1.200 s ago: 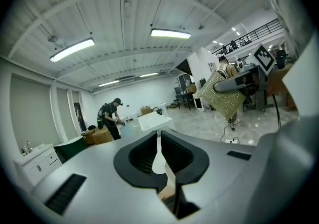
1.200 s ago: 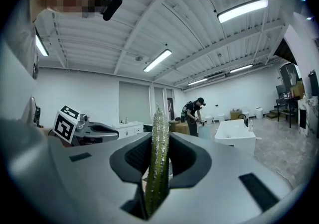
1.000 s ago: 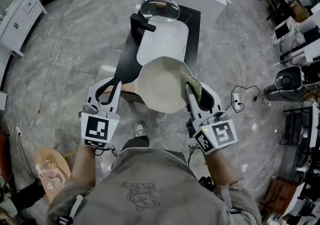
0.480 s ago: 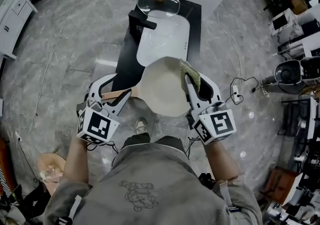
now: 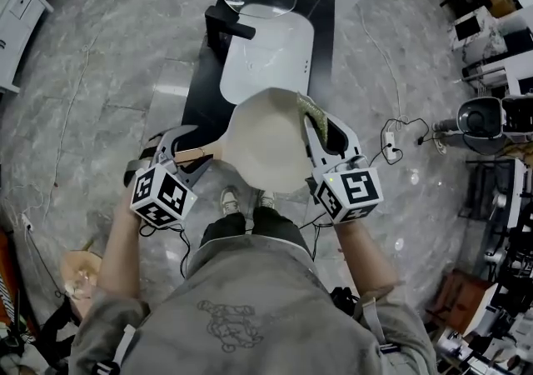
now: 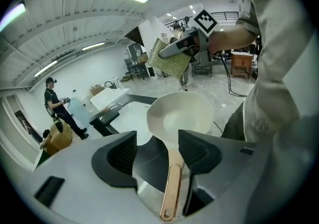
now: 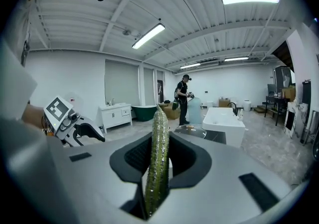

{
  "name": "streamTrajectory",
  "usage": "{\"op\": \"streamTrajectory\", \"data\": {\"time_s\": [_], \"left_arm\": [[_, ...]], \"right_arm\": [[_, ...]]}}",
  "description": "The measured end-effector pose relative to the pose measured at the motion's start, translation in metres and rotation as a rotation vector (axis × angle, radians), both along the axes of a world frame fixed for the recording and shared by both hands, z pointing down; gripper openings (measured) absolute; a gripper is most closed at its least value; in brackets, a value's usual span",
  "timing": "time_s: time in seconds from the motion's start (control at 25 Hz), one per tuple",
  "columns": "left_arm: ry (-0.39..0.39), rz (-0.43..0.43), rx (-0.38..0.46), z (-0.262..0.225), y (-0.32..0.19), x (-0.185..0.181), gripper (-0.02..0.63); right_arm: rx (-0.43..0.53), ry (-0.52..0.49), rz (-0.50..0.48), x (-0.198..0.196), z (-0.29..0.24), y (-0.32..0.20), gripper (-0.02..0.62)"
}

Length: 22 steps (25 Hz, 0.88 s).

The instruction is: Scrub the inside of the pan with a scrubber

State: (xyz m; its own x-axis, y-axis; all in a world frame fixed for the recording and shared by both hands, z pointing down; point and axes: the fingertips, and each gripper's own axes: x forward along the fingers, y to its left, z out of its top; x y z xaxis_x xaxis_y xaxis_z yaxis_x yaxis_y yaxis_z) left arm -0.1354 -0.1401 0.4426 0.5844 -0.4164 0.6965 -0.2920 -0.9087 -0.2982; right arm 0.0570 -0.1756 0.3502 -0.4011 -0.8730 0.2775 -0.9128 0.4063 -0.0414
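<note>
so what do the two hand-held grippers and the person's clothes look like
The left hand-held gripper and right hand-held gripper are pale grey plastic with black ribbed pads. Each carries a white cube of black square markers, with thin black cables attached. The person wears a short-sleeved grey shirt.

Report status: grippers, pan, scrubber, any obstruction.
Left gripper jaws just opened, pan handle between them, unclamped. Right gripper shut on scrubber, held over pan rim, apparently not touching. Pan interior unobstructed.
</note>
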Motion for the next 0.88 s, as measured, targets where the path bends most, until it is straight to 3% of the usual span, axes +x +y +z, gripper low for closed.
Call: {"op": "streamTrajectory", "data": {"time_s": [0.24,0.64,0.88], "left_arm": [[-0.127,0.005,-0.047,0.040,-0.001,0.000,0.255],[-0.237,0.010,-0.206,0.104,0.005,-0.003,0.255],[-0.314,0.018,-0.225,0.134,0.004,-0.006,0.255]], "right_arm": [[-0.062,0.000,-0.024,0.013,0.038,-0.019,0.078],[-0.133,-0.007,-0.044,0.020,0.091,-0.051,0.078],[-0.187,0.003,-0.038,0.024,0.130,-0.060,0.078]]}}
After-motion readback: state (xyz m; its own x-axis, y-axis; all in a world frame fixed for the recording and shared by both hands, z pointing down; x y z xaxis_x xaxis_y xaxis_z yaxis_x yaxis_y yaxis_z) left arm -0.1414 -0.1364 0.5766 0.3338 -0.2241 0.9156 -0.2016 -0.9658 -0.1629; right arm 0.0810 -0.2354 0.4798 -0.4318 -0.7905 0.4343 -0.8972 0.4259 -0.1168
